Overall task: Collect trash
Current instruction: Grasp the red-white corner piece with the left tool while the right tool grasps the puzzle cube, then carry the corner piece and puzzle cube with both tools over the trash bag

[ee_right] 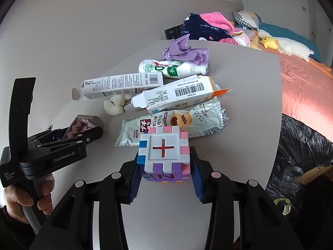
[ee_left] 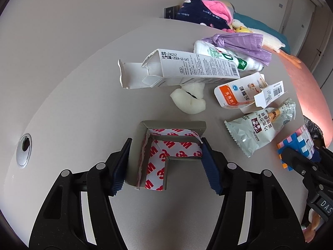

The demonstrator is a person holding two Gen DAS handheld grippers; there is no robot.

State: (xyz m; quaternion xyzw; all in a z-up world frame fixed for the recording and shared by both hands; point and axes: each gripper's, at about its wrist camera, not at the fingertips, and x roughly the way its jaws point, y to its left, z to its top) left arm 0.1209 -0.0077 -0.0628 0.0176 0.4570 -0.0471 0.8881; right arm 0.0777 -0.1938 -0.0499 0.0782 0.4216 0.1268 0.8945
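Most trash still lies on the bench [ee_left: 72, 95]: right gripper [ee_right: 164, 173] pinches a cube [ee_right: 164, 152]; left gripper [ee_left: 166, 164] straddles the tape scrap [ee_left: 166, 152] (right pad touching, left apart), bag [ee_right: 301, 141] waiting.

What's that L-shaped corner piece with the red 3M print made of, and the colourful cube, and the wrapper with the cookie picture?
L-shaped corner piece: looks like grey foam or rubber, matte, lined with glossy printed paper backing that peels at one edge.
Colourful cube: seemingly smooth hard plastic, with interlocking panels slotted together at notched edges.
Cookie wrapper: thin plastic or foil film, shiny and crinkled, with zigzag-cut sealed ends.
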